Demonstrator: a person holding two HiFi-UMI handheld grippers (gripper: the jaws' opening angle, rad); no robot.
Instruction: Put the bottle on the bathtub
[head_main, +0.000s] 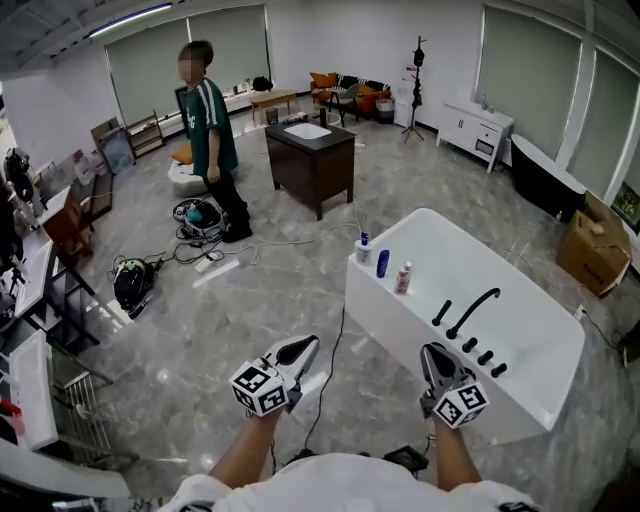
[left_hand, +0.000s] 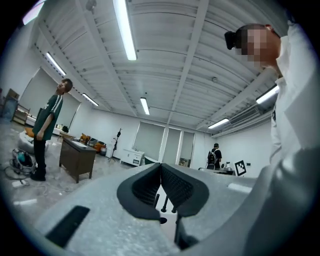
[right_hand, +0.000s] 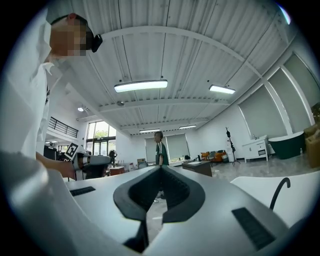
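Observation:
A white bathtub (head_main: 520, 340) stands to my right front, with a black faucet (head_main: 472, 310) on its near rim. Three bottles stand on its left end ledge: a white one with a blue cap (head_main: 363, 247), a dark blue one (head_main: 383, 263) and a pale pink one (head_main: 404, 277). My left gripper (head_main: 303, 350) hangs over the floor left of the tub, jaws shut with nothing between them. My right gripper (head_main: 433, 355) is near the tub's front corner, also shut and empty. In the right gripper view the tub's rim (right_hand: 260, 182) and faucet (right_hand: 279, 191) show at the right.
A person in a green shirt (head_main: 212, 125) stands at the back left beside a dark wooden cabinet (head_main: 311, 160). Cables and bags (head_main: 135, 280) lie on the floor at left. A black tub (head_main: 545, 175) and a cardboard box (head_main: 592, 245) sit at the far right.

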